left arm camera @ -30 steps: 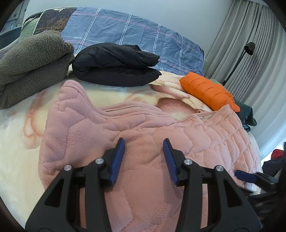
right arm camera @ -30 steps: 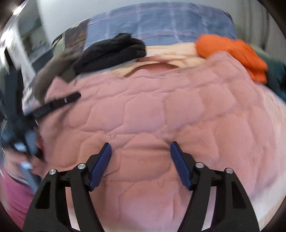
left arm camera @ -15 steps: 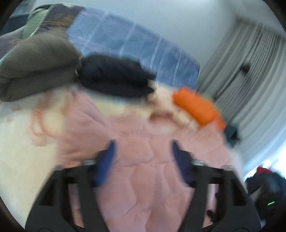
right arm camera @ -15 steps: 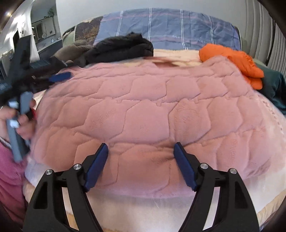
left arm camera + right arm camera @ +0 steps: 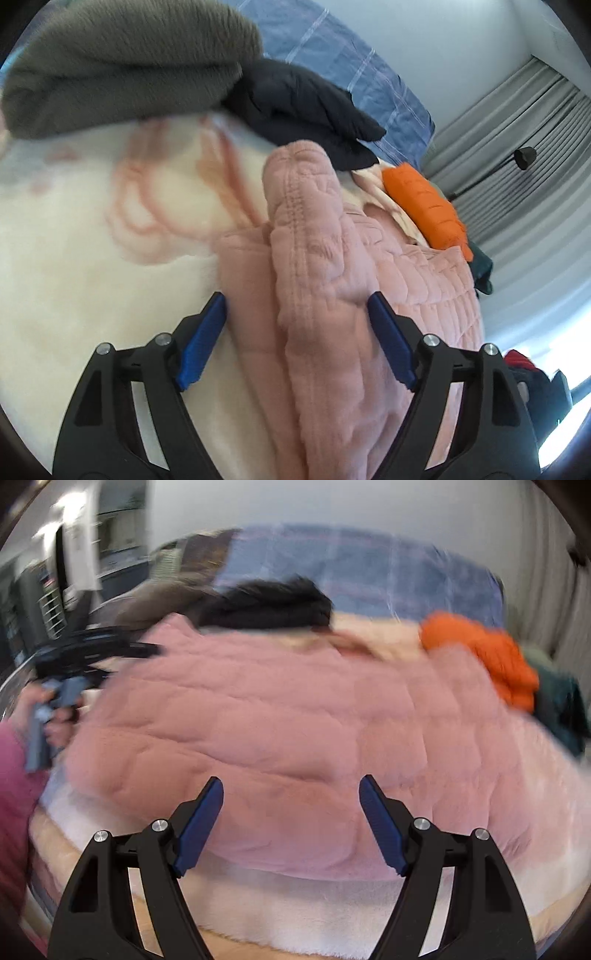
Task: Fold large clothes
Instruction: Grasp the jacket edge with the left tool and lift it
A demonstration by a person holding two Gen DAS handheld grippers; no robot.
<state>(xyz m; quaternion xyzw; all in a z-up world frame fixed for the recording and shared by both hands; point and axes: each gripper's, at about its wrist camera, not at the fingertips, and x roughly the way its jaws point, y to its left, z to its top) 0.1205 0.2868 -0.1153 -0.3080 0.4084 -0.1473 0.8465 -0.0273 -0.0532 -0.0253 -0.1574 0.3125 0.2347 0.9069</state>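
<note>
A large pink quilted fleece garment (image 5: 295,723) lies spread on the bed. In the left wrist view its sleeve (image 5: 314,236) runs up from between my fingers toward the pillows. My left gripper (image 5: 295,314) is open and straddles that sleeve low over the cream blanket. My right gripper (image 5: 291,797) is open and empty, at the garment's near hem above the bed edge. The left gripper also shows in the right wrist view (image 5: 96,653), at the garment's left side, held by a hand.
A folded grey fleece (image 5: 122,62), a folded black jacket (image 5: 306,107) and an orange puffer (image 5: 428,206) lie along the far side by blue checked pillows (image 5: 354,62). A dark green garment (image 5: 561,705) lies right. Curtains and a lamp stand beyond. The cream blanket (image 5: 85,236) covers the bed.
My left gripper has swung left to the garment's left side and now straddles the sleeve, its fingers wider apart. My right gripper pulled back to the near hem and stays open.
</note>
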